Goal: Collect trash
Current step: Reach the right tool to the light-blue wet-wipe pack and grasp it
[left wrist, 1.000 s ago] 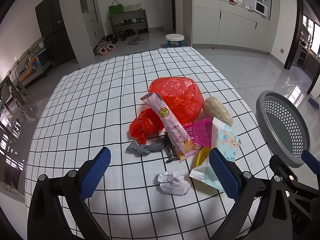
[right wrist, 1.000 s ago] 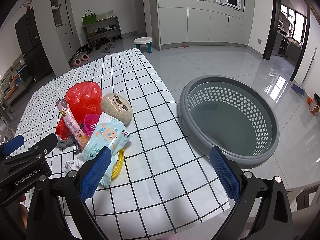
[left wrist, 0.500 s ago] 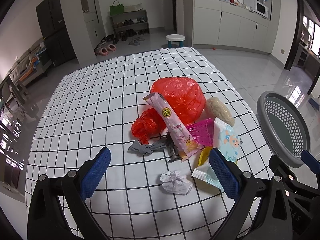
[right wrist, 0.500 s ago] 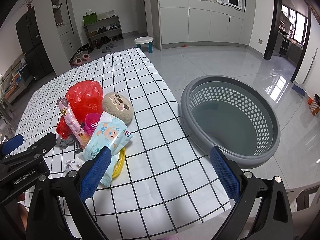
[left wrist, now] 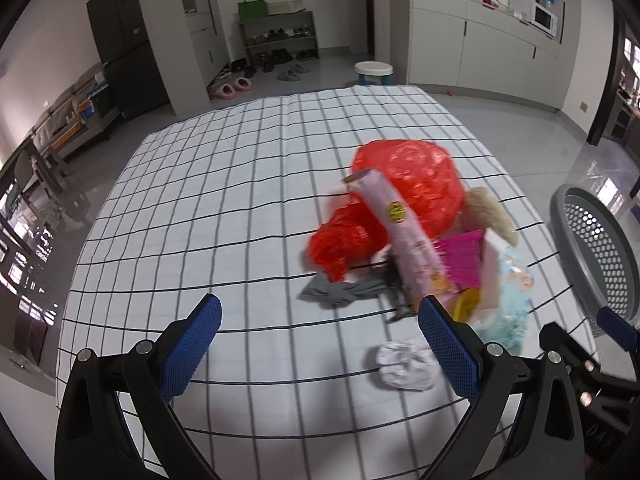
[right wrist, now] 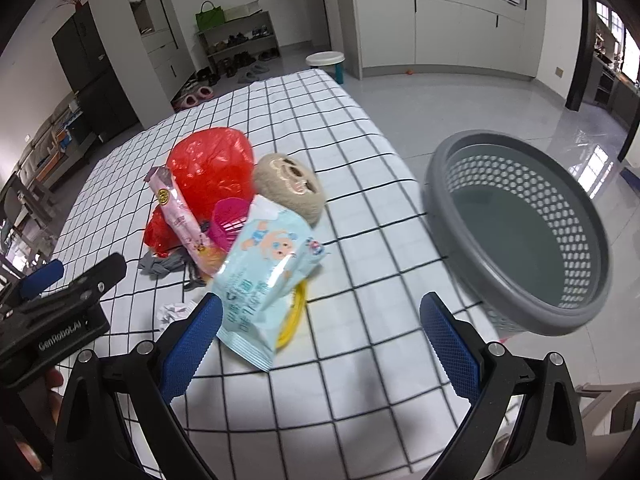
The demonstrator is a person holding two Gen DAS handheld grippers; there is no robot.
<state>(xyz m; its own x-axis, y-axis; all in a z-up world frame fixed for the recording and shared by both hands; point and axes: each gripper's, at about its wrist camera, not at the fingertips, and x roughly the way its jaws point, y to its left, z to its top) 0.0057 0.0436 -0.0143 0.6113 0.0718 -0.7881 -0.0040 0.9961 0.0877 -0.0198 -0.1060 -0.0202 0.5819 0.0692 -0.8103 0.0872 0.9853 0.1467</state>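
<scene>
A heap of trash lies on the checked tablecloth: a red plastic bag, a long pink wrapper, a magenta plastic piece, a light blue wipes pack, a grey rag and a crumpled white paper. My left gripper is open, above the cloth, left of the paper. My right gripper is open, its left finger beside the wipes pack. The grey perforated basket stands off the table's right edge.
A round beige plush face lies against the red bag, and a yellow ring pokes out under the wipes pack. A white stool, a shoe rack and white cabinets stand beyond the table.
Both grippers have swung left, so the heap sits further right in the left wrist view and nearer the middle in the right wrist view. Both stay open and nothing on the table moved.
</scene>
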